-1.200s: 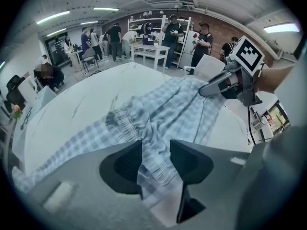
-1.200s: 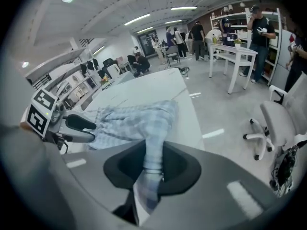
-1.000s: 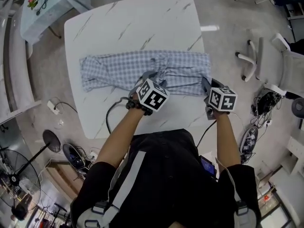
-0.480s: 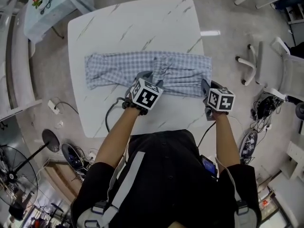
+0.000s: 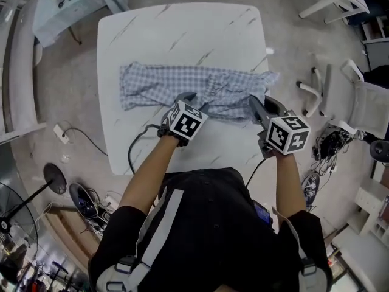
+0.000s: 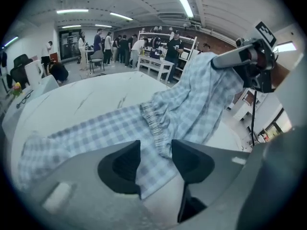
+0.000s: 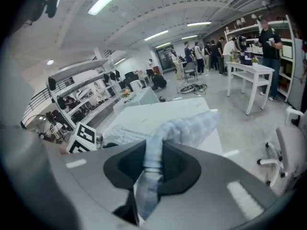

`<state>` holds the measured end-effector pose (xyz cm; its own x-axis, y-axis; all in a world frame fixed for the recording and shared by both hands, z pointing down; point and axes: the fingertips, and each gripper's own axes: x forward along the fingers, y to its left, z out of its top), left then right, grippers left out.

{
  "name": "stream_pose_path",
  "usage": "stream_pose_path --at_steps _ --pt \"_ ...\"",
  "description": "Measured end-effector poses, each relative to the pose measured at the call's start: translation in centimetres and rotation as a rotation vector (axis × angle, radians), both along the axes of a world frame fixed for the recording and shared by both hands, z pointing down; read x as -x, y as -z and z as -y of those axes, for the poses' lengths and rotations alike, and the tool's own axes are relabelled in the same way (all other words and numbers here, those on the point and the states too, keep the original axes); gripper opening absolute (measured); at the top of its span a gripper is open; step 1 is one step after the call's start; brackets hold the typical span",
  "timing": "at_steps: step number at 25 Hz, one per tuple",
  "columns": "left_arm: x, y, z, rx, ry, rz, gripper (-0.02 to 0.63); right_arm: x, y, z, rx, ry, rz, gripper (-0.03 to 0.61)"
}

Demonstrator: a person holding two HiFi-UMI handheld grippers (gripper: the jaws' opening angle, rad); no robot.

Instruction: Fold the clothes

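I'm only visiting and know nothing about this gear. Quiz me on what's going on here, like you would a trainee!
1. True or false: the garment lies flat on the table from end to end.
2. What is between the jaws of the right gripper? A) nothing B) one end of the garment C) a cable
3. Fill in: the garment's pattern is ____.
Key: 1 false, one end is lifted off the table; 2 B; 3 checked.
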<state>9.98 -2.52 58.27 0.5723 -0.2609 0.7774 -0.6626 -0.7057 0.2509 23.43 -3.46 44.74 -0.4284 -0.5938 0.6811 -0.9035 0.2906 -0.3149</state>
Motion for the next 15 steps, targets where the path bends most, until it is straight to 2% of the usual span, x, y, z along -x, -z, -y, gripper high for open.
stream_pose_path --at_steps 6,11,15 --pt "8.8 1.0 0.1 -0.015 0.114 0.006 0.204 13.2 2.9 3.0 -0.070 0.191 0.023 0.074" --pt "17.8 1.3 -0.8 0.006 0.245 0.005 0.204 23.8 2.1 5.1 -0.052 0.254 0.005 0.074" --pt "25.0 1.5 -1.5 0.028 0.331 0.019 0.204 31.6 -0.4 5.4 -0.009 0.306 -0.006 0.074"
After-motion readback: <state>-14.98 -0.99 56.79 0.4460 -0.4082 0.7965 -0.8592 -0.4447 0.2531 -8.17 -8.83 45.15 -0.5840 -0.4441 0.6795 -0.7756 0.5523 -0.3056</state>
